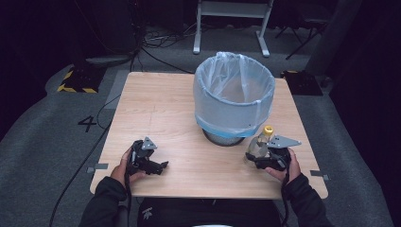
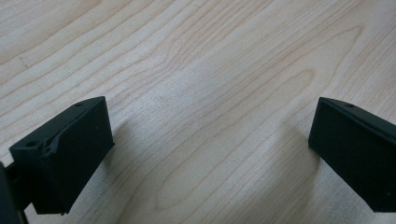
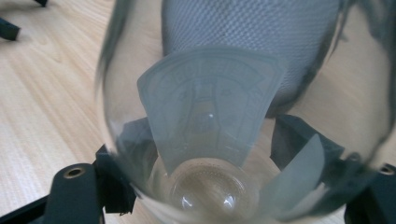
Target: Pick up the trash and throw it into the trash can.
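Handling assessment: the clear plastic bottle with the yellow screw cap [image 1: 261, 143] appears empty, so it should be light, with thin walls that flex under pressure and a smooth, somewhat slippery surface. Excess squeeze would likely dent it; too little could let it rotate or slide between the pads. The body at mid-height is the judged best grip zone, since the neck is narrow and the rounded base gives the jaws little to bear on.

Location: the bottle is at the near right of the light wooden table [image 1: 156, 109], close in front of the round dark mesh waste bin lined with a pale blue translucent bag [image 1: 234, 94]. It is held in the right gripper [image 1: 272, 158], with the cap pointing up and slightly away from the person. Whether its base touches the table cannot be determined.

Appearance: in the right gripper view the bottle is seen base-first. The wall is transparent, a pale semi-transparent label [image 3: 210, 109] wraps part of it, and the bin mesh is visible through the plastic.

Gripper states: the right gripper has its jaws closed against either side of the bottle body. The left gripper [image 1: 150, 161] sits low over bare wood at the near left of the table, jaws spread wide with nothing between them.
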`<state>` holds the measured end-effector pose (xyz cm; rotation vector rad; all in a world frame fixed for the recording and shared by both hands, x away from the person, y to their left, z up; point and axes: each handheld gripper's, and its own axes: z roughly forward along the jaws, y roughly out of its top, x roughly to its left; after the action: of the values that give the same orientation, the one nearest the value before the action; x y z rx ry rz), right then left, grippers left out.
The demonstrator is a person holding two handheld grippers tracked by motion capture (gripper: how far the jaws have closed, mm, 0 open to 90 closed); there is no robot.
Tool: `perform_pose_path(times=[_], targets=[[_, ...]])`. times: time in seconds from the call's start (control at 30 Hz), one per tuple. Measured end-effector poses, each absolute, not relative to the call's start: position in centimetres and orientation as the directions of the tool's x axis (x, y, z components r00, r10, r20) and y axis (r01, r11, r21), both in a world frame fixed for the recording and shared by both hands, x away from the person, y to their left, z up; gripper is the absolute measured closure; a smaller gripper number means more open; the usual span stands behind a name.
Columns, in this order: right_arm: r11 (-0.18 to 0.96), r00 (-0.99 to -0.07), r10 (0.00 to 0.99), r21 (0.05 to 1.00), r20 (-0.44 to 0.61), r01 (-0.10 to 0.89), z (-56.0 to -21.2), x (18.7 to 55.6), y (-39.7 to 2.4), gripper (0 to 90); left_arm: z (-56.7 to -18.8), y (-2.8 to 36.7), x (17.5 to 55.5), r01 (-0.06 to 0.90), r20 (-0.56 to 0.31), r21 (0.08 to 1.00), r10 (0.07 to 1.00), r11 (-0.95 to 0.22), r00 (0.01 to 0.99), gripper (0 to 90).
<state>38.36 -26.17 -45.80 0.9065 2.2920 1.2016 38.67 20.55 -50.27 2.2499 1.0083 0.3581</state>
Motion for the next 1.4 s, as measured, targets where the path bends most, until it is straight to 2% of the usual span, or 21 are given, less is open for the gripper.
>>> perform_pose_path(times=[0.33,0.83,1.4], targets=[[0.394,-0.673,0.737,0.854,-0.071,0.341,-44.8,37.4,-28.3,28.0,-50.3,20.5,38.7,0.57,-0.015,0.651,0.743,-0.501,0.669,0.0],[0.369,-0.647,0.757,0.875,-0.089,0.312,-43.0,37.4,-28.4,28.0,-50.3,20.5,38.7,0.57,-0.015,0.652,0.743,-0.5,0.669,0.0],[0.321,-0.559,0.82,0.908,-0.124,0.269,-37.4,37.9,-31.0,28.0,-50.3,20.5,38.7,0.57,-0.014,0.652,0.743,-0.501,0.669,0.0]])
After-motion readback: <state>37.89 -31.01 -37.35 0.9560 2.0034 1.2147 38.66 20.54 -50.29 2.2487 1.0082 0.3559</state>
